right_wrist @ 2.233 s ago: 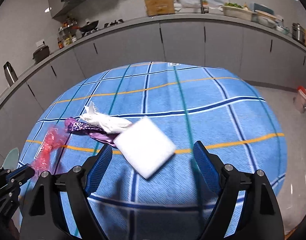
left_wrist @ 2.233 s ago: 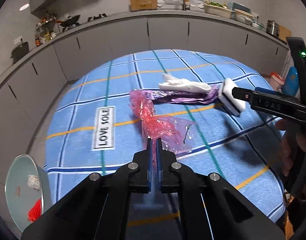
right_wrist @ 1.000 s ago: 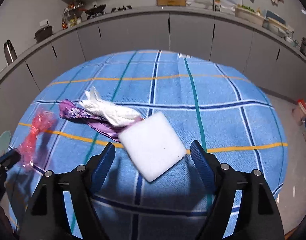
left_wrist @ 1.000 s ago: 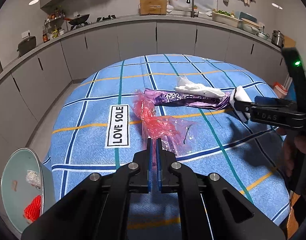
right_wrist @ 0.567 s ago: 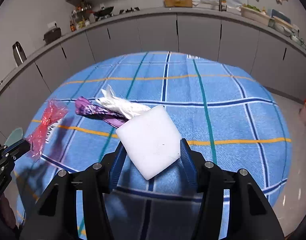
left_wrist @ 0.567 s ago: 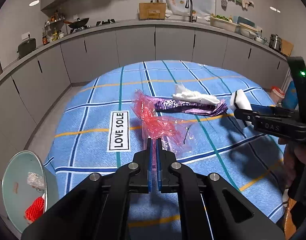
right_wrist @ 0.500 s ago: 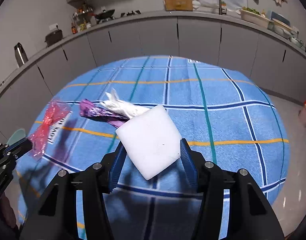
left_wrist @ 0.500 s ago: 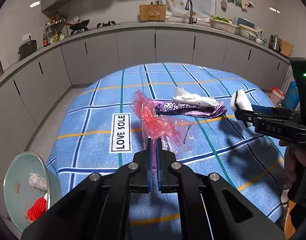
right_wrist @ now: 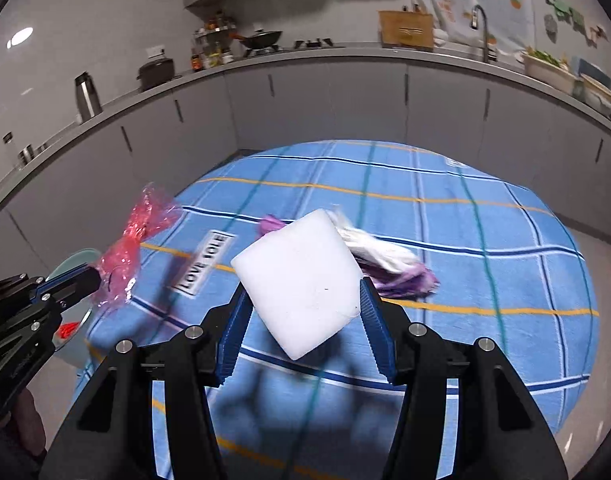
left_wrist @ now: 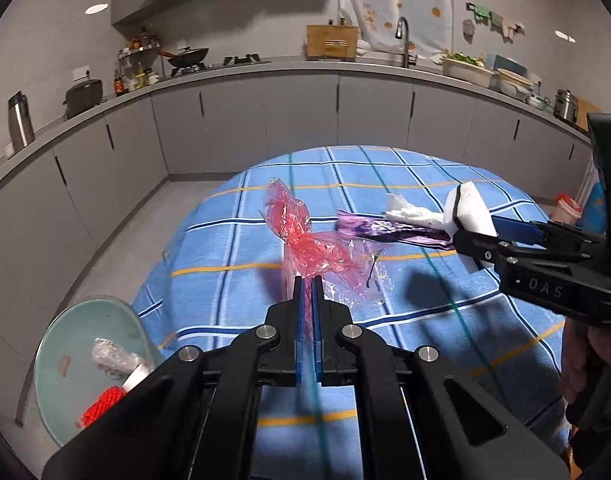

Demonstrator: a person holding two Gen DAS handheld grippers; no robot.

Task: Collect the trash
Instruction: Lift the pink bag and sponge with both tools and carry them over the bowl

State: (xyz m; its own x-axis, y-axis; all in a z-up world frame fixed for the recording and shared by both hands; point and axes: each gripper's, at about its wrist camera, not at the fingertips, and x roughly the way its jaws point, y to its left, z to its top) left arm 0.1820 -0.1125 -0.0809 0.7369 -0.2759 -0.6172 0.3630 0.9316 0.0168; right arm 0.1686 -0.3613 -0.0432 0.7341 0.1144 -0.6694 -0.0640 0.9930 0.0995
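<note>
My left gripper (left_wrist: 308,280) is shut on a crumpled red plastic wrapper (left_wrist: 305,240), which hangs lifted above the blue checked tablecloth (left_wrist: 225,248). A white foam block (right_wrist: 301,280) is clamped between the blue pads of my right gripper (right_wrist: 303,300) and held off the table. From the left wrist view the same foam block (left_wrist: 471,216) and right gripper (left_wrist: 461,232) show at the right. On the cloth lie a purple wrapper (left_wrist: 389,230) and a crumpled white tissue (left_wrist: 409,212). The red wrapper (right_wrist: 137,236) and left gripper (right_wrist: 93,278) appear at the left of the right wrist view.
A pale green bin (left_wrist: 61,344) with some trash inside stands on the floor at the table's left edge. A "LOVE SOLE" label (right_wrist: 203,260) marks the cloth. Grey kitchen cabinets (left_wrist: 305,116) curve behind the table. A hand (left_wrist: 581,368) holds the right gripper's handle.
My right gripper closed on the white foam block and lifted it. Both grippers rose and swung left; the red wrapper came up off the cloth, and the bin looms nearer.
</note>
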